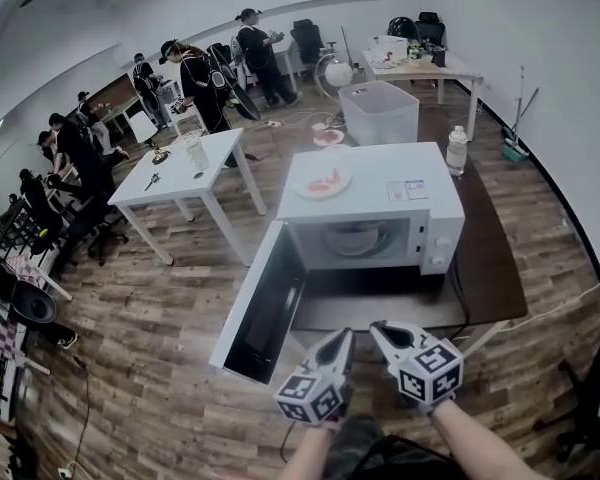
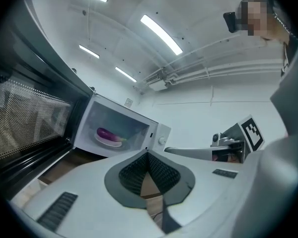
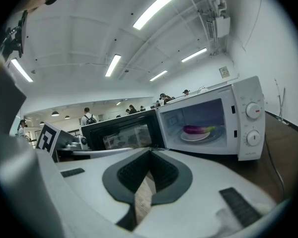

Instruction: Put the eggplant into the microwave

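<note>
Just one eggplant point(image 3: 197, 129), one microwave point(image 3: 249, 124).

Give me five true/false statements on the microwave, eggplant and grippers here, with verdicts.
1. The microwave door is shut. False: it stands open.
2. The eggplant lies on a plate inside the microwave. True.
3. The right gripper grips the eggplant. False: its jaws are shut on nothing.
4. The left gripper is shut and empty. True.
5. The microwave's top is bare. False: a second plate sits on it.
</note>
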